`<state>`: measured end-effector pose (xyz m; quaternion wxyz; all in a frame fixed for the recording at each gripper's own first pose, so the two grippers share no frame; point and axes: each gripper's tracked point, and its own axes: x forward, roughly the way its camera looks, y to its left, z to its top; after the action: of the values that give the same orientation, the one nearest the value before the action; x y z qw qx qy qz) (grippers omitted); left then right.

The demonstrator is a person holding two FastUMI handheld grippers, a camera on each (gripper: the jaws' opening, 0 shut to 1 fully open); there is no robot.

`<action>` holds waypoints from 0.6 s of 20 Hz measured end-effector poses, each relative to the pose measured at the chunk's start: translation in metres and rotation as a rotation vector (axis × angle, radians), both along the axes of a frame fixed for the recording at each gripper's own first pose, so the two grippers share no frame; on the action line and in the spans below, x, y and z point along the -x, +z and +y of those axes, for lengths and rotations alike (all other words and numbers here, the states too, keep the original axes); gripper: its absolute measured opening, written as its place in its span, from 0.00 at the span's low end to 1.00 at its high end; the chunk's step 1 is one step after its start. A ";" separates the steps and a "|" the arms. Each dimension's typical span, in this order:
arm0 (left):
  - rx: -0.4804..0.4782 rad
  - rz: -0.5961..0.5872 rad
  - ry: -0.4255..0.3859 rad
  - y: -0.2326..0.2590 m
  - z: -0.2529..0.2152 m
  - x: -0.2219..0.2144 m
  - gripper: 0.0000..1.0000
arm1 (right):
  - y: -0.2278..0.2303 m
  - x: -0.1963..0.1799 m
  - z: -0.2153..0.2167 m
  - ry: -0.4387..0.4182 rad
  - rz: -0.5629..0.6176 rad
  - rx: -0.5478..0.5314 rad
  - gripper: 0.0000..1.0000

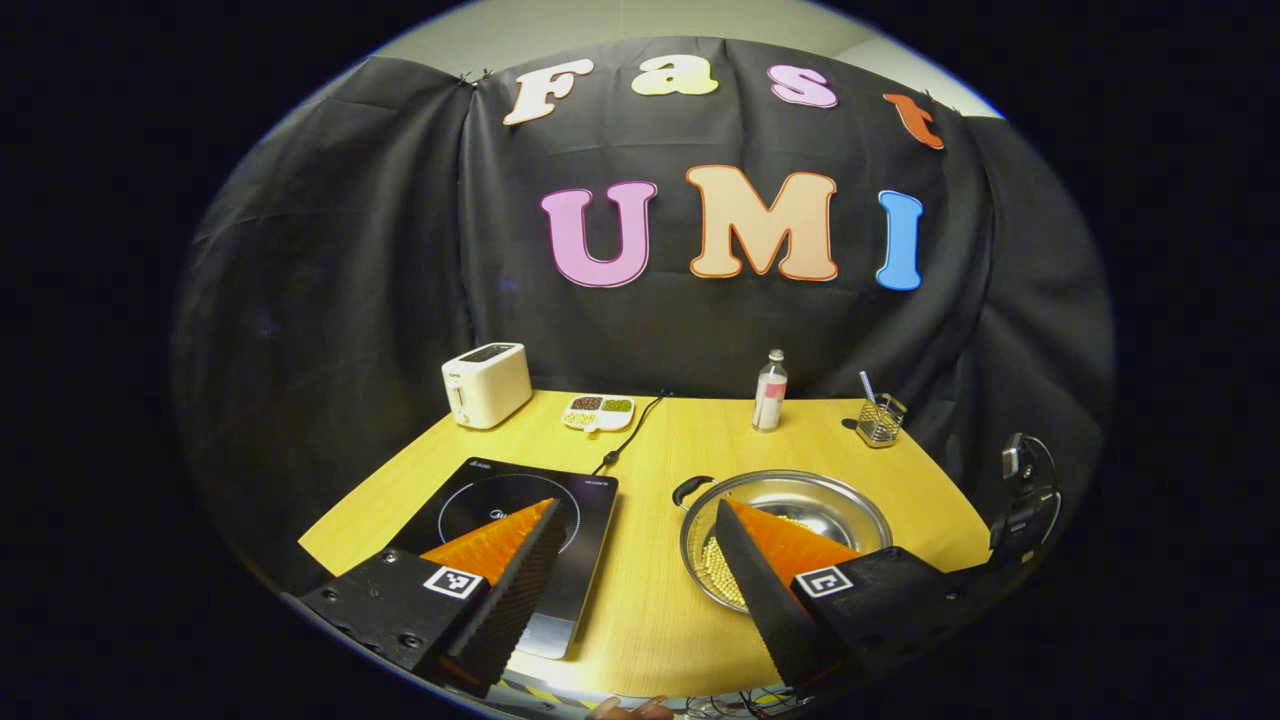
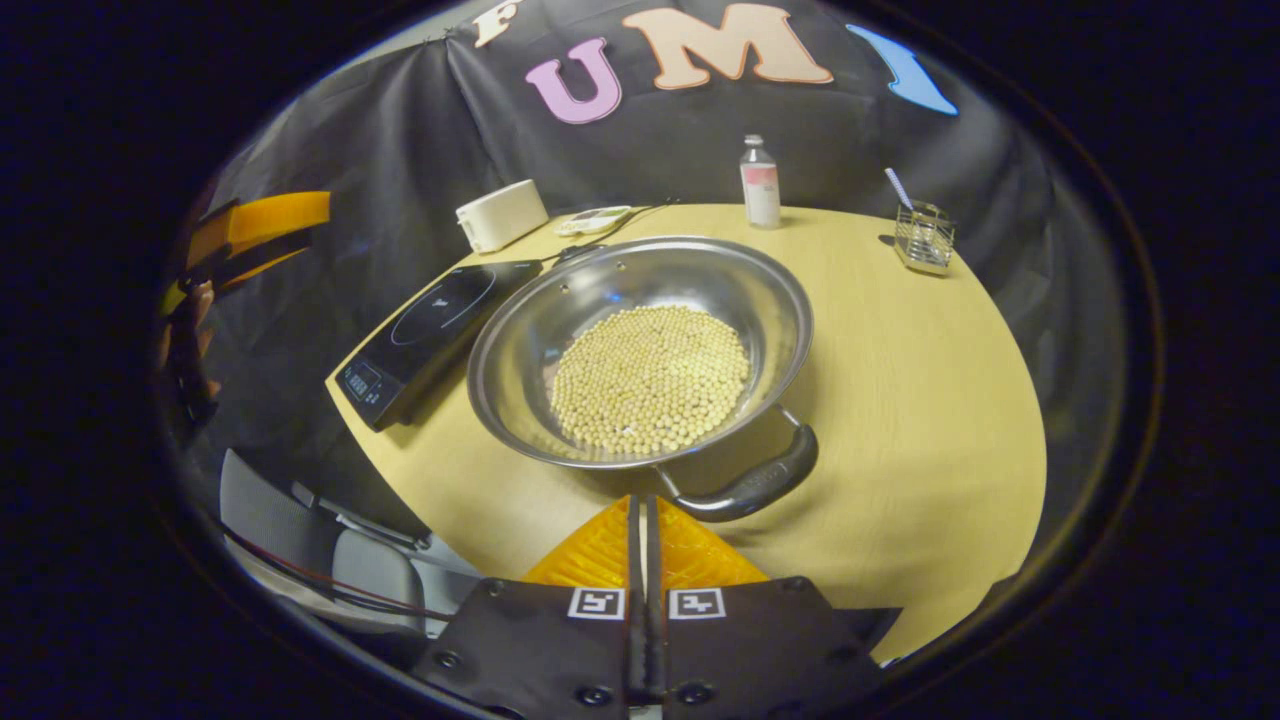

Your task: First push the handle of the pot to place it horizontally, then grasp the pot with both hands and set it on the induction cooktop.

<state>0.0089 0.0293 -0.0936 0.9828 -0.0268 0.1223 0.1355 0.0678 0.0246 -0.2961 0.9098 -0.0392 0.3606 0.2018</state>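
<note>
Right claw (image 2: 643,500) is clenched, fingers pressed together with nothing between them, tip sitting just short of the near pot handle (image 2: 752,487). Makes sense for a push: closed fingers give one stiff nose instead of two prongs. That handle sits at about 5 o'clock on the pot (image 2: 640,350) in the right gripper view, so not yet squared up; the far handle (image 1: 692,490) shows at about 10 o'clock on the rim in the left gripper view. Can't tell whether the tip touches the handle or just hovers near it. Pot is on the worktop (image 2: 930,400), loaded with a layer of small pale beans (image 2: 650,378), just beside the induction cooktop (image 2: 425,335), which lies at its 9 o'clock. Left claw (image 1: 635,555) is released, jaws wide, held back over the near edge of the worktop with the cooktop (image 1: 520,530) under one finger and the pot (image 1: 785,535) under the other; my read is it's parked and ready for the two-handed lift. Judgement: still in the handle push, lift not started. Risk: a hard shove slides the whole pot instead of turning it, and loose beans will shift if the pot tilts on the carry. Toaster (image 1: 487,384), bottle (image 1: 769,392) and wire holder (image 1: 880,421) sit at the far edge, well apart from the work.
</note>
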 end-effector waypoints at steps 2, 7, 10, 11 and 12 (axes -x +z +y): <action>0.006 0.002 0.012 -0.001 0.001 0.001 0.98 | 0.000 -0.003 -0.007 0.007 -0.006 0.017 0.02; 0.009 0.000 0.027 -0.002 0.003 0.001 0.98 | 0.002 -0.018 -0.016 0.014 -0.013 0.037 0.02; 0.021 0.002 0.032 -0.003 0.005 -0.002 0.98 | 0.002 -0.028 -0.023 0.024 -0.021 0.056 0.02; 0.023 0.004 0.034 -0.004 0.005 -0.003 0.98 | 0.003 -0.033 -0.026 0.025 -0.023 0.062 0.02; 0.025 0.004 0.037 -0.004 0.007 -0.004 0.98 | 0.004 -0.037 -0.028 0.027 -0.027 0.065 0.02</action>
<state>0.0127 0.0361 -0.0977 0.9795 -0.0411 0.1254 0.1521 0.1049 -0.0031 -0.2925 0.9101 -0.0764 0.3539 0.2018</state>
